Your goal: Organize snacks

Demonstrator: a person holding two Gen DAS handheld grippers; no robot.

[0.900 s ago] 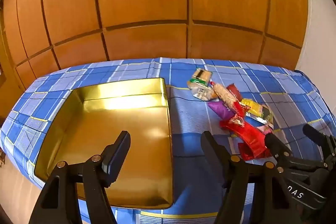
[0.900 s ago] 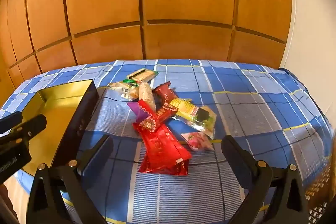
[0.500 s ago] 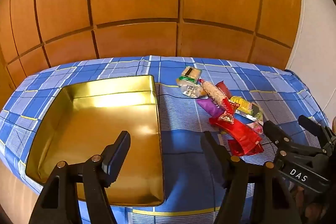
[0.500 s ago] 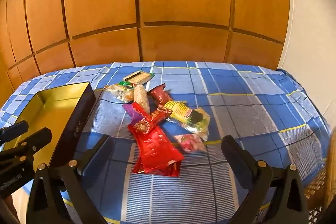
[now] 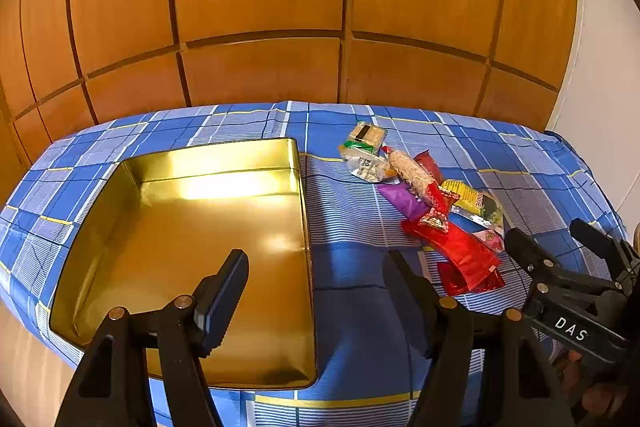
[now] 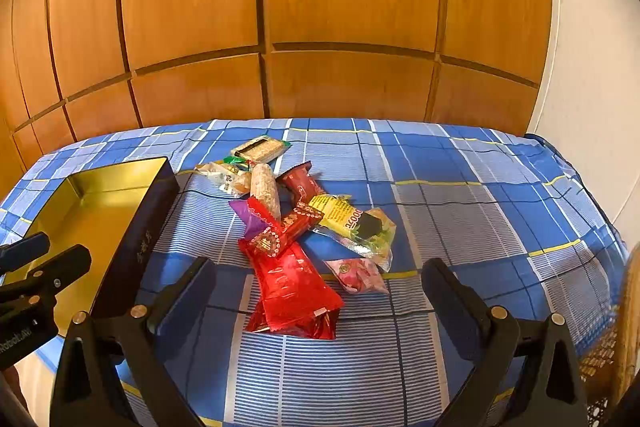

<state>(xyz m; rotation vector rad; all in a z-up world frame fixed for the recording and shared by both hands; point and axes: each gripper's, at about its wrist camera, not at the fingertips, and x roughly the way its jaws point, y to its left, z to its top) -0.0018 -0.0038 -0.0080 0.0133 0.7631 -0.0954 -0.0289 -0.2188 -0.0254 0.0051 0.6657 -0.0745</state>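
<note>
Nothing has been sorted yet, by the look of it: the shallow gold-lined metal tin [image 5: 192, 227] holds no packets, and every wrapper lies in one loose heap on the blue checked cloth [image 6: 460, 211]. The step in hand seems to be the approach for a first pick. The right gripper [image 6: 320, 291] hangs over the near end of the heap with its jaws spread wide and nothing between them; the large glossy red foil pouch [image 6: 292, 291] lies directly ahead and between its fingers, the nearest packet to it. Just beyond that sit a small red sweet wrapper with a white pattern [image 6: 280, 231], a purple wrapper [image 6: 246, 217], a pale puffed-rice bar [image 6: 265, 191], a dark red packet [image 6: 300, 183] and a yellow-and-black sachet [image 6: 352, 223], with a little pink sachet [image 6: 358, 275] toward its right finger. The left gripper [image 5: 316, 283] is likewise wide open and holding nothing, poised above the tin's near right corner, the tin spreading ahead and to its left, the heap ahead and to its right. Both tools point forward and slightly down at the cloth, side by side. The next move probably calls for the right gripper to drop onto the red pouch, close on its crinkly edge without dragging neighbouring packets, then carry it leftward into the tin.
</note>
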